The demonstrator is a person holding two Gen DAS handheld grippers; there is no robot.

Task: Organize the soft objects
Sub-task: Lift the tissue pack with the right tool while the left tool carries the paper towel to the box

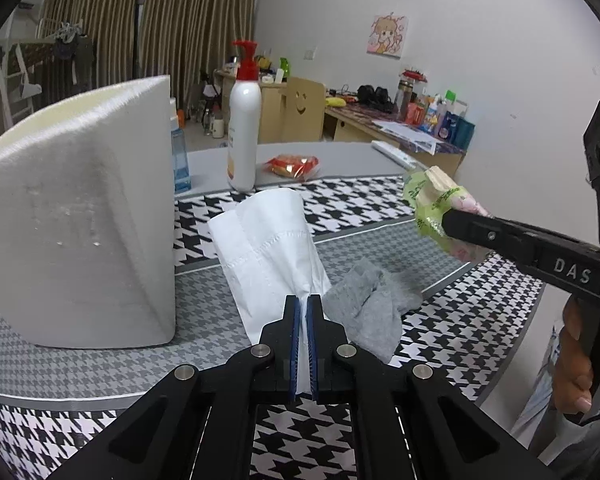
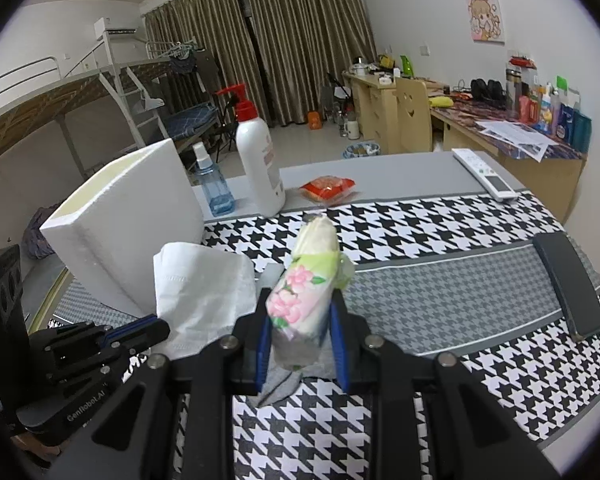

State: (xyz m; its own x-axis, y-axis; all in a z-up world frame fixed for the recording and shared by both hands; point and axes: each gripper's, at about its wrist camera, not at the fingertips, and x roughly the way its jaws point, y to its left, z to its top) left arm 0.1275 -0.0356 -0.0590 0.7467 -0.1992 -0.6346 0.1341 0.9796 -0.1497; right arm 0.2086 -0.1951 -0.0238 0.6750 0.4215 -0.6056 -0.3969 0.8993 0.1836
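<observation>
- White foam box [image 1: 76, 216], open-topped, thick-walled: stands on the houndstooth-patterned table [image 1: 440, 344]; taken here as the landmark. Judged the likely container for the soft things, since both held items are lifted just beside it.
- White paper tissue sheet [image 1: 268, 248], creased and fanned: hangs in the air just right of the foam box, pinched at its lower corner. Held by a corner, probably so the limp sheet drapes free and clears the table.
- Left gripper [image 1: 303, 312], black with blue pads: fingers [image 1: 296, 332] pressed together on the tissue corner. It tilts forward and downward, tips aimed past the foam box's right wall.
- Pocket tissue pack in green floral wrapper [image 2: 300, 300], soft and partly emptied: off the table, further right of the foam box than the sheet. Gripped across its lower half; the upper end stands up and leans away.
- Right gripper [image 2: 302, 344]: fingers [image 2: 264, 344] clamped on the pack, its width keeping them apart. Also pitched downward; a hand [image 1: 576, 364] grips its handle.
- Grey crumpled cloth [image 1: 372, 304]: lies on the table right of the foam box, beneath both grippers, not yet collected.
- White pump bottle with red top [image 1: 242, 128]: upright behind the foam box, untouched.
</observation>
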